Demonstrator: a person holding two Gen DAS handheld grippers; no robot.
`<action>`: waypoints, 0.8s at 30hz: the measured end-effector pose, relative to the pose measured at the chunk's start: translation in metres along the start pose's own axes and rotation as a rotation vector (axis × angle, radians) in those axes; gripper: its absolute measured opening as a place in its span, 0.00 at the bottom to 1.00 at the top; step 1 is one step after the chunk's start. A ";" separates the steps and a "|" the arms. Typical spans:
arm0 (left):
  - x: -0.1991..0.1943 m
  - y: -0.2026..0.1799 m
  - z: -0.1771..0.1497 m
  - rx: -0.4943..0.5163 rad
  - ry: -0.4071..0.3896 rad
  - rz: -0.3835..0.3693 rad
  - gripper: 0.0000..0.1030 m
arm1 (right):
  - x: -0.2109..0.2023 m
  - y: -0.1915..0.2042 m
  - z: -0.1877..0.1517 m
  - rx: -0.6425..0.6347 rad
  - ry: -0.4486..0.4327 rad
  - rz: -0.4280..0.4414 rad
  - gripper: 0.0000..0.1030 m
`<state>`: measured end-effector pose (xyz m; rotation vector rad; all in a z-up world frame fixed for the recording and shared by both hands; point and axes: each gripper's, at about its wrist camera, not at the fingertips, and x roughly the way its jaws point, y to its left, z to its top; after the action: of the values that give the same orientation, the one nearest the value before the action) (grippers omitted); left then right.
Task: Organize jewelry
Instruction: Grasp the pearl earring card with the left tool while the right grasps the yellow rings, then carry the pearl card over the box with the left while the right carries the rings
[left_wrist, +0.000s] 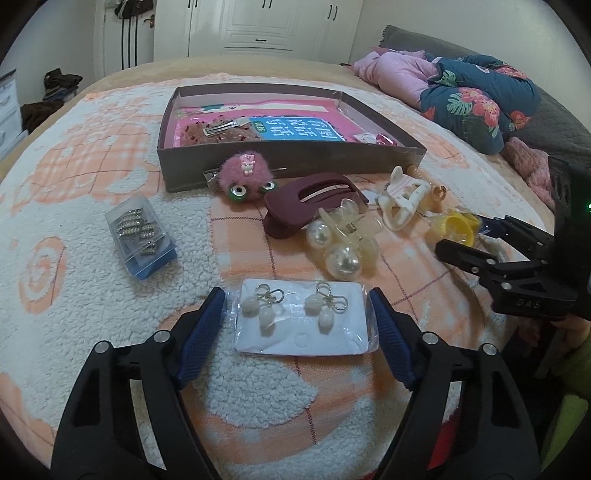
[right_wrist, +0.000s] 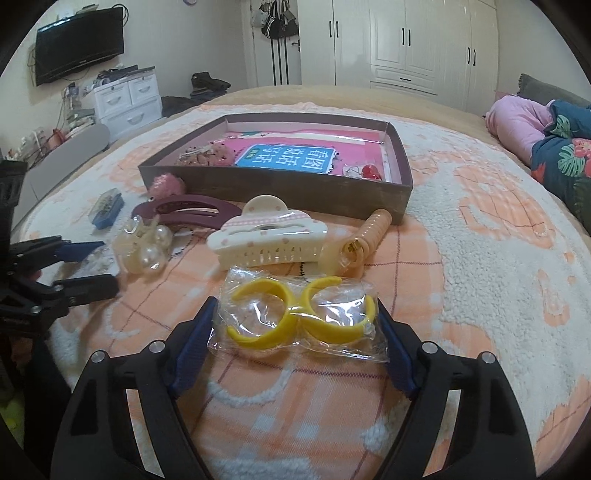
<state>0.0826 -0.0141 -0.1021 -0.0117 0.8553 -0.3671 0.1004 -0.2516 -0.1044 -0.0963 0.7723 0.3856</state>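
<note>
While I hold both tools low over the blanket (left_wrist: 92, 236), the earring card (left_wrist: 301, 319) lies at lower centre of the left view, between the left gripper (left_wrist: 297, 301) pads; contact is not discernible, jaws partly spread. In the right view, the bagged yellow hoops (right_wrist: 299, 314) sit at centre between the right gripper (right_wrist: 295, 314) pads, which meet the bag's edges. The brown box (left_wrist: 291, 162), upper centre, contains a pink-and-blue booklet (left_wrist: 295, 129), a fuzzy clip (left_wrist: 218, 131) and a red item (left_wrist: 382, 139). Hair claws (left_wrist: 314, 206) lie in front of it. White wardrobes (right_wrist: 406, 40) fill the background.
</note>
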 end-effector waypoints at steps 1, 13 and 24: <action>-0.001 0.000 0.000 0.000 0.000 -0.001 0.59 | -0.002 -0.001 0.000 0.011 -0.002 0.012 0.75; -0.017 0.002 0.001 -0.025 -0.033 -0.018 0.56 | -0.027 0.015 0.007 -0.039 -0.068 0.008 0.75; -0.040 0.014 0.011 -0.064 -0.109 -0.010 0.56 | -0.038 0.031 0.018 -0.085 -0.116 0.026 0.75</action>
<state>0.0713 0.0102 -0.0673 -0.0946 0.7593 -0.3457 0.0761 -0.2299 -0.0632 -0.1426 0.6436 0.4450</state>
